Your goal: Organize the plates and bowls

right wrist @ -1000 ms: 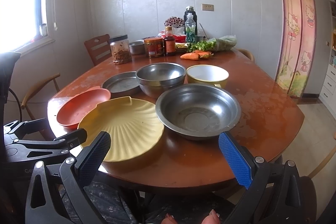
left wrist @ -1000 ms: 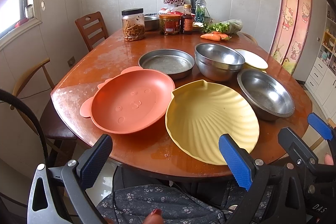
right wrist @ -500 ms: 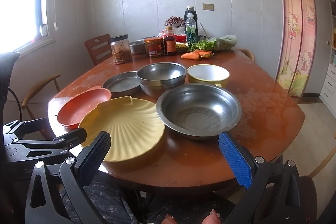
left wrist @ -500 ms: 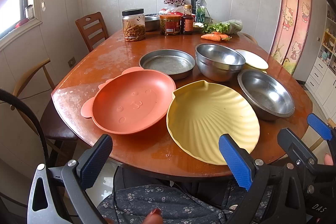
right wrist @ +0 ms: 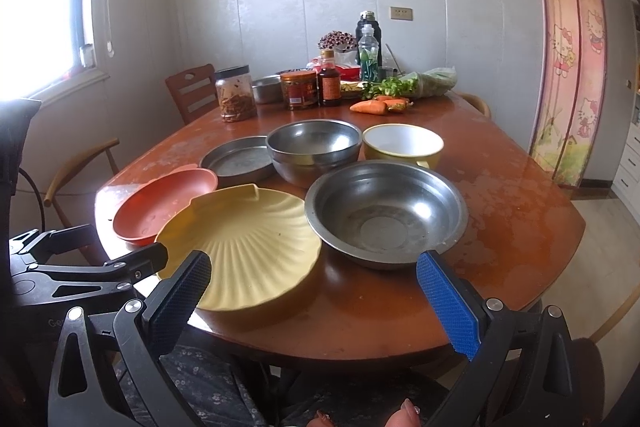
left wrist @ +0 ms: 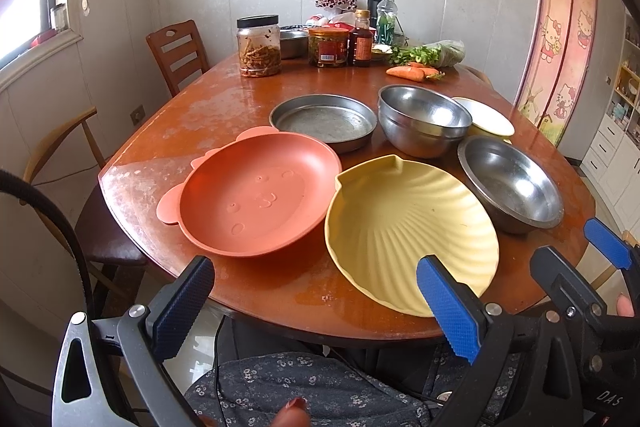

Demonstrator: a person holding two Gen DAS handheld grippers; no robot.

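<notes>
Little changed since earlier frame: my left tongs (left wrist: 316, 301) and right tongs (right wrist: 314, 297) still wide, empty. Yellow shell plate (left wrist: 408, 231) ribbed, touching orange plate (left wrist: 256, 193) on bench (left wrist: 248, 283).

Two plastic plates: one orange (left wrist: 256, 193), one yellow (left wrist: 408, 227). Three steel dishes: a flat pan (left wrist: 324, 121), a deep bowl (left wrist: 424, 119), a wide bowl (left wrist: 510, 183). One yellow cup-bowl (right wrist: 402, 145). Two carrots (right wrist: 378, 105). Two jars (left wrist: 259, 47), three bottles (left wrist: 363, 39).

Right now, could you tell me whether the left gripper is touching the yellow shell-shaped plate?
Apart. In the right wrist view the open left gripper hangs short of the table edge, a sliver of table showing before the yellow shell-shaped plate.
</notes>
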